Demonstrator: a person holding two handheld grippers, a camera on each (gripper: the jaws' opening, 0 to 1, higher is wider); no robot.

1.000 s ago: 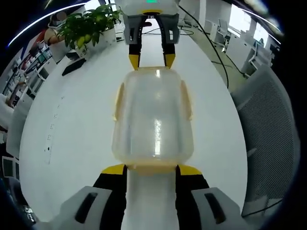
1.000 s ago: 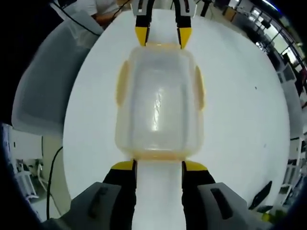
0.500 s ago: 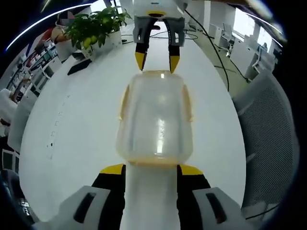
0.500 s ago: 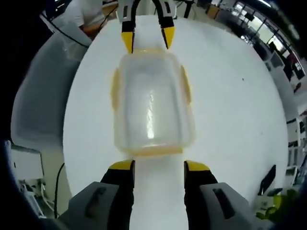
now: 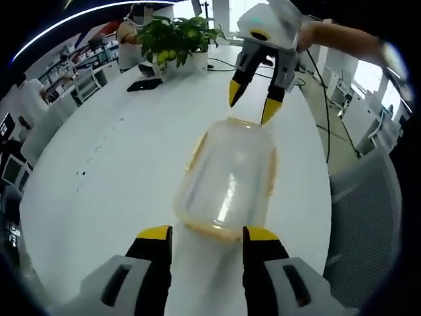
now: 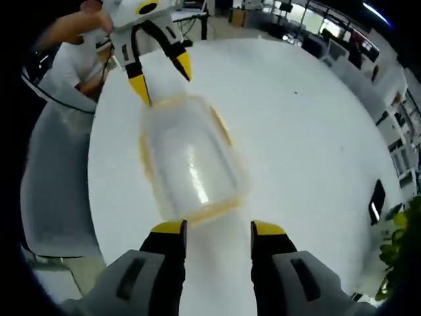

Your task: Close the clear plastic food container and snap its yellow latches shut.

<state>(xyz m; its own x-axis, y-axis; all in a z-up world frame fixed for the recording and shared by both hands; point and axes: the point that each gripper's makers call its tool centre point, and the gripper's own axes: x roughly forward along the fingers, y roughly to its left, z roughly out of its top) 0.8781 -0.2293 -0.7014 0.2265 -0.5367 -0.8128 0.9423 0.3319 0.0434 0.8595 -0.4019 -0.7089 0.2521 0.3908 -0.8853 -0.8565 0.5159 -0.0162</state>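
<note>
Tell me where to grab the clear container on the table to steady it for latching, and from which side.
Grip the container across its short ends, one gripper at each, as the left gripper and right gripper already face them. The yellow latches run along the long sides, so end grips should leave them free to press.

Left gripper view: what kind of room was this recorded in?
Likely an open-plan office: a long white table, a potted plant, a mesh office chair, and rows of desks behind.
</note>
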